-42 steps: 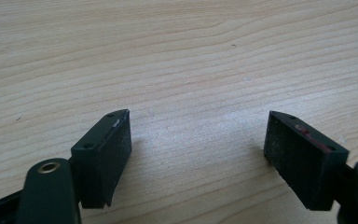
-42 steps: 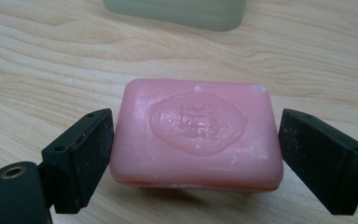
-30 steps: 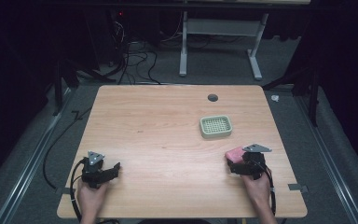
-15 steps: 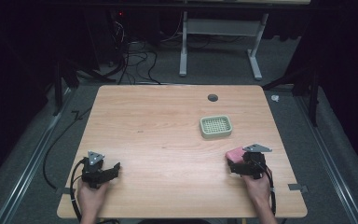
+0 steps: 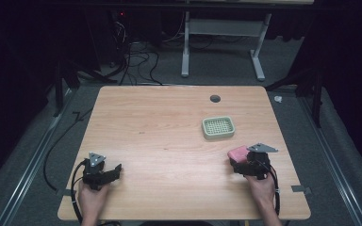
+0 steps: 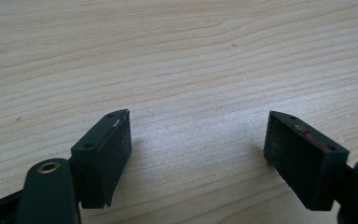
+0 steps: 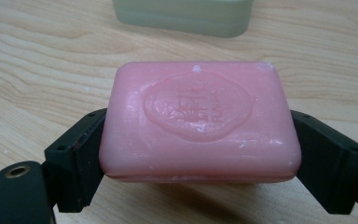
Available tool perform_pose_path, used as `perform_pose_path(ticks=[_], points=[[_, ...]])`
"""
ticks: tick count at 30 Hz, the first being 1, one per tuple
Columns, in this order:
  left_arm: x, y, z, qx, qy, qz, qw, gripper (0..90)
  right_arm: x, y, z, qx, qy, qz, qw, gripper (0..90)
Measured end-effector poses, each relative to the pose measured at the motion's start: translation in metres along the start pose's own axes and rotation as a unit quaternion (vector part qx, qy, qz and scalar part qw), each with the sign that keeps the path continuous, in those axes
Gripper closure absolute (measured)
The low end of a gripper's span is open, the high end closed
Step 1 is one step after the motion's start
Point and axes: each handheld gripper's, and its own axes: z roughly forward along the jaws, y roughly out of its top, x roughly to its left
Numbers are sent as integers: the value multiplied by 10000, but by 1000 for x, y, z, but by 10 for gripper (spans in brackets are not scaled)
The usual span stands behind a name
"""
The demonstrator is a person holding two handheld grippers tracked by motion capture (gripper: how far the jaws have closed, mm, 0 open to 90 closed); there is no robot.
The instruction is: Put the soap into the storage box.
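A pink bar of soap (image 7: 200, 107) with an embossed stamp on top sits between the jaws of my right gripper (image 7: 200, 144), which is shut on its two short ends. In the high view the soap (image 5: 237, 152) and right gripper (image 5: 243, 161) are near the table's right front, below the pale green soap dish (image 5: 218, 127). The dish's wall (image 7: 182, 16) lies just beyond the soap. My left gripper (image 5: 117, 170) rests at the left front, open, with only bare wood between its pads (image 6: 108, 149).
The wooden table (image 5: 169, 141) has a round cable hole (image 5: 215, 98) near its far edge. Cables and a white desk frame (image 5: 221, 42) stand on the floor beyond. A hand holds each gripper at the near edge.
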Motion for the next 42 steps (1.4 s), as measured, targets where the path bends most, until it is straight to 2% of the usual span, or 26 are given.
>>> perform_pose_path(ticks=[16, 42], points=[[0, 0, 0, 0, 0, 0, 10000, 236, 3, 20, -15, -255, 184, -21, 9995, 136], [0, 0, 0, 9, -2, 11, 10000, 236, 10, 51, -21, -324, 310, -175, 9988, 137]])
